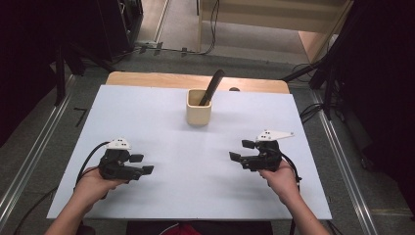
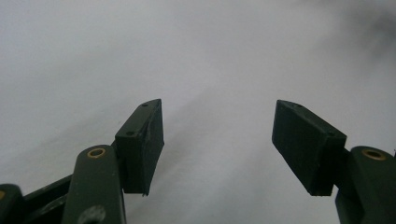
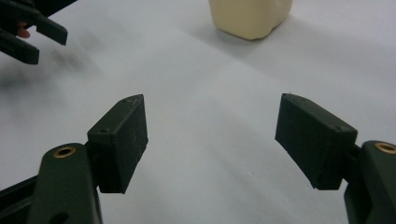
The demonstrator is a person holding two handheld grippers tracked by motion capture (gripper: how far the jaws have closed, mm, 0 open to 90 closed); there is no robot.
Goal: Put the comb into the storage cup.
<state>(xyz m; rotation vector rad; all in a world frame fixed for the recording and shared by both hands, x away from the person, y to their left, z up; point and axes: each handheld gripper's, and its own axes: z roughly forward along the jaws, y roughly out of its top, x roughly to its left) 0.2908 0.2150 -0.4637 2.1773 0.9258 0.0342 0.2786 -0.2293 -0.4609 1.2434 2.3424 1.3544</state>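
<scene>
A cream square cup [image 1: 199,108] stands at the back middle of the white table sheet [image 1: 161,117], with a black utensil [image 1: 212,87] leaning out of it to the right. My left gripper [image 1: 142,164] rests low at the front left, open and empty, jaws pointing right. My right gripper [image 1: 241,150] is at the front right, open and empty, jaws pointing left. In the left gripper view the open left gripper [image 2: 217,144] has bare white sheet between its jaws. In the right gripper view the open right gripper [image 3: 210,144] faces the cup [image 3: 250,16], which stands well beyond it.
The left gripper [image 3: 32,32] appears far off at the top left of the right gripper view. A wooden table edge [image 1: 147,78] runs behind the sheet. Dark stands [image 1: 333,73] and cables [image 1: 313,110] are on the floor around the table.
</scene>
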